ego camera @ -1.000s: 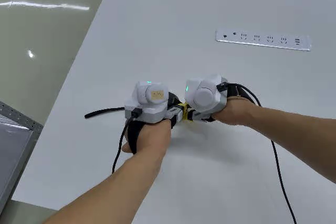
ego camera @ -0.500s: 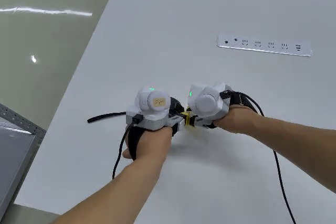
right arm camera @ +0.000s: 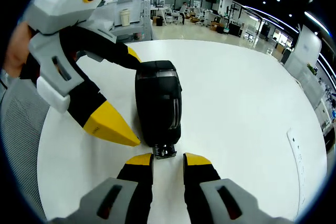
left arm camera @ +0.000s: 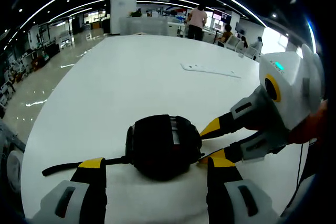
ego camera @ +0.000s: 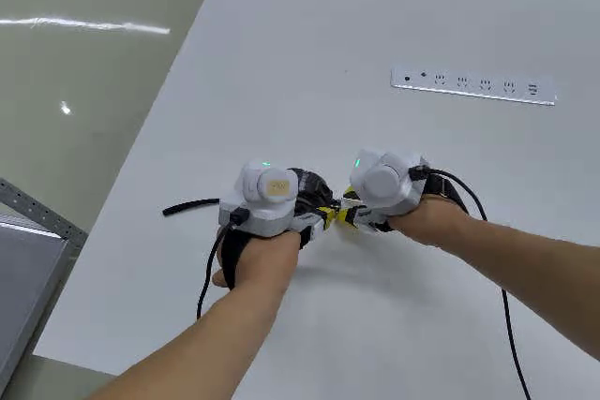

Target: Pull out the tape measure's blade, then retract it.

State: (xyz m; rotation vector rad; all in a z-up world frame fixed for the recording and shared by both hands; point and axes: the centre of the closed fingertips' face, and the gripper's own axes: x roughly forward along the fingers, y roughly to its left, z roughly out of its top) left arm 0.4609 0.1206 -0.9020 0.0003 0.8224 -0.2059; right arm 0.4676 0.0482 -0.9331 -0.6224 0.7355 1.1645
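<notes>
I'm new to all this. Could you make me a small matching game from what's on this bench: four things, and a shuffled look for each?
Things:
1. tape measure
2. power strip
3. gripper fingertips
4. strap

Looks:
A. yellow
B. thin and trailing
C. white, flat, with sockets
D. black and blocky

Pairs: 1-D, 2-C, 3-A, 4-B.

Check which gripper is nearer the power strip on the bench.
Right. The right gripper sits on the power strip's side of the tape measure; the left gripper is on the opposite side, farther from it.
</notes>
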